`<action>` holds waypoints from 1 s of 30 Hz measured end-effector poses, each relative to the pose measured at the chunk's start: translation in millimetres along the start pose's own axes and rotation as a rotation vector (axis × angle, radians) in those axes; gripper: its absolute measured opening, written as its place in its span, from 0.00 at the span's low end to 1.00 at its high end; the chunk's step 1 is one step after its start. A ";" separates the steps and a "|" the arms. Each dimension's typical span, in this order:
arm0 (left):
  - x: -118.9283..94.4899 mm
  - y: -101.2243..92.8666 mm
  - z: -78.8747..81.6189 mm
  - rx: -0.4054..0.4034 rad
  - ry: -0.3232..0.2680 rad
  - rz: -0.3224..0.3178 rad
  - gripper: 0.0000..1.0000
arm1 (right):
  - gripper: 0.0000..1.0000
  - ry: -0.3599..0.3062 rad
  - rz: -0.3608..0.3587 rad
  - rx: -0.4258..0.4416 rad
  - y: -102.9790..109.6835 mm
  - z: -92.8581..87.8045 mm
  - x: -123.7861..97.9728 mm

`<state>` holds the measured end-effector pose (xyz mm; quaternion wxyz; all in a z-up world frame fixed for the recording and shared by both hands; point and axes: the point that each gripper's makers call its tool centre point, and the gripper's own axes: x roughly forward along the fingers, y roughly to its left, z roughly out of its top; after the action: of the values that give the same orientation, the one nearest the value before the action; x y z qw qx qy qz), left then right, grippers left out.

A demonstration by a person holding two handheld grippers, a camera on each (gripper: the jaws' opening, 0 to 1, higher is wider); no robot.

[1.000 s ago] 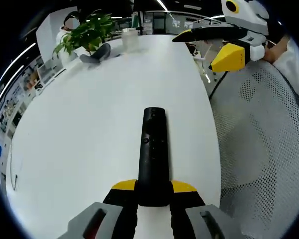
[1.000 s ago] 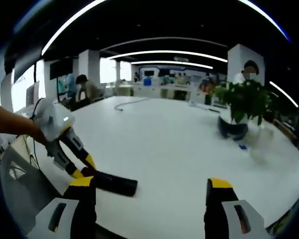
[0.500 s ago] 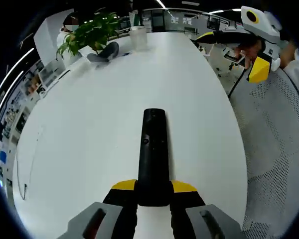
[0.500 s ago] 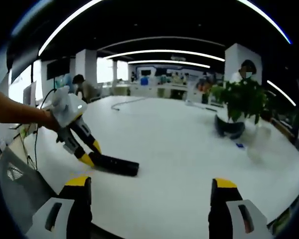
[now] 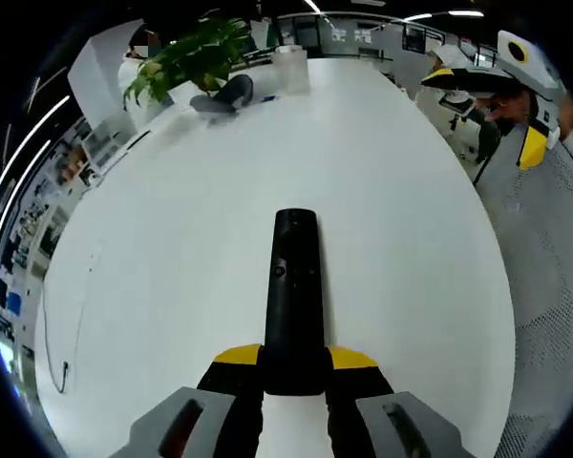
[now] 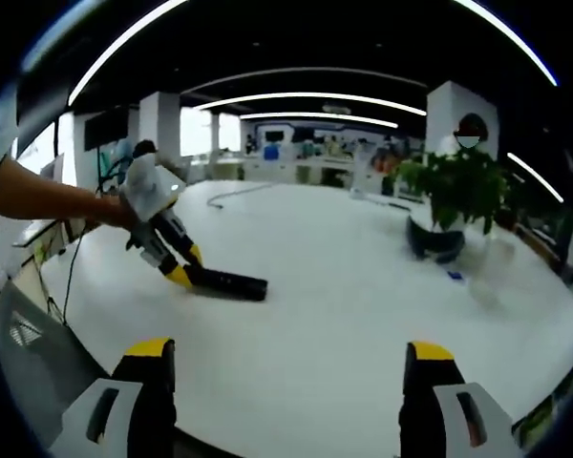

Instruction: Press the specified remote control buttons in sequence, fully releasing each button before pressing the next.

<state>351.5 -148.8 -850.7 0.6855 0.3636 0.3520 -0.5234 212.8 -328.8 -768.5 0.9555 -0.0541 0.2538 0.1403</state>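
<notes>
The left gripper (image 5: 293, 374) has its yellow-tipped fingers closed on the near end of a long, slim, matte black remote control (image 5: 293, 296), which runs straight out ahead of them over the smooth white surface (image 5: 172, 248). The right gripper (image 6: 285, 382) has its fingers spread wide apart with nothing between them. From the right gripper view, the remote appears side-on, a flat bar resting on the surface beyond the left finger, and a leafy potted plant (image 6: 458, 196) sits beyond the right finger.
</notes>
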 end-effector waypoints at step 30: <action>23.6 76.6 0.1 0.056 0.060 0.000 0.23 | 0.95 0.048 -0.006 -0.003 -1.0 -8.6 0.2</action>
<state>430.9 -145.4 -861.0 0.6643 0.3983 0.3576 -0.5218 209.2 -331.2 -776.0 0.9494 -0.0594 0.2765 0.1366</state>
